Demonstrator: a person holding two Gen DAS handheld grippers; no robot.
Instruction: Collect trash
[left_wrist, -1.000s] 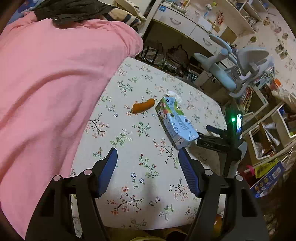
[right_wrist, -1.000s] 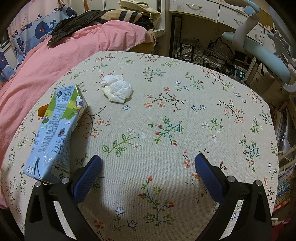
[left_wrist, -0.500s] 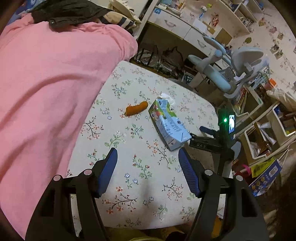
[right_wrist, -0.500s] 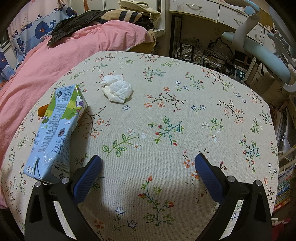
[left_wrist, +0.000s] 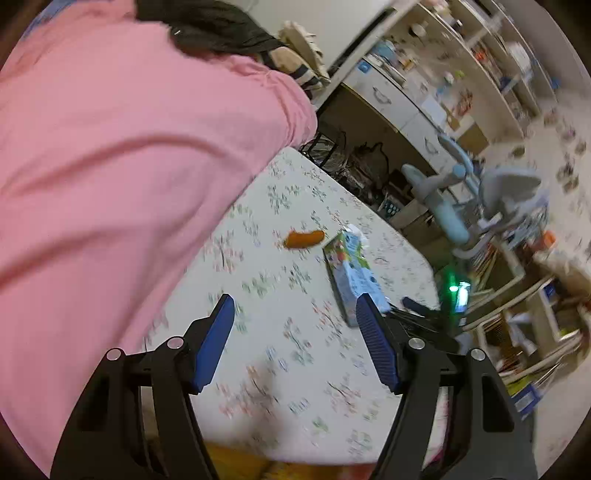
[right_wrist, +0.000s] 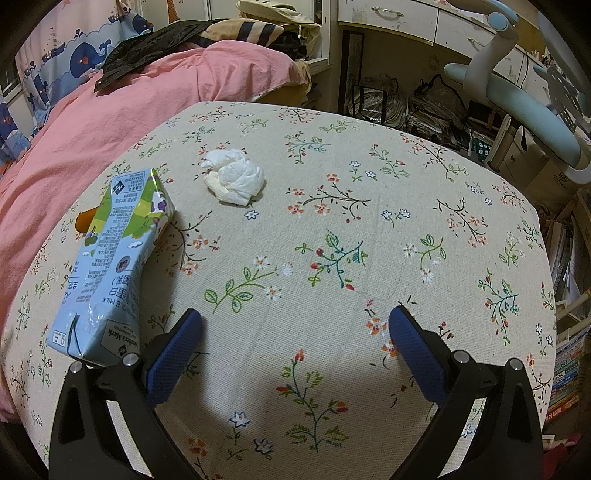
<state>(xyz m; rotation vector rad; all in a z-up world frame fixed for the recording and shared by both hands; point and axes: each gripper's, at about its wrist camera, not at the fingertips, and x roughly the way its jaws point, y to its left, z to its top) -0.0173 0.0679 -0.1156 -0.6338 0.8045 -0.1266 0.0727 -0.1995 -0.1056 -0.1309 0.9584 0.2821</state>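
A blue and green milk carton lies on its side on the flowered tablecloth, left of my right gripper, which is open and empty above the cloth. A crumpled white tissue rests beyond the carton's top. An orange scrap peeks out behind the carton. In the blurred left wrist view the carton and the orange scrap lie ahead of my left gripper, open with nothing between its fingers. The right gripper's black frame shows past the carton.
A pink blanket covers the bed along the table's left side. A light blue desk chair stands at the back right, with a desk, drawers and clutter behind. Books are stacked off the table's right edge.
The left gripper has pulled back and rolled, so the carton and orange scrap look smaller and farther off and the view is blurred. The right gripper has not moved.
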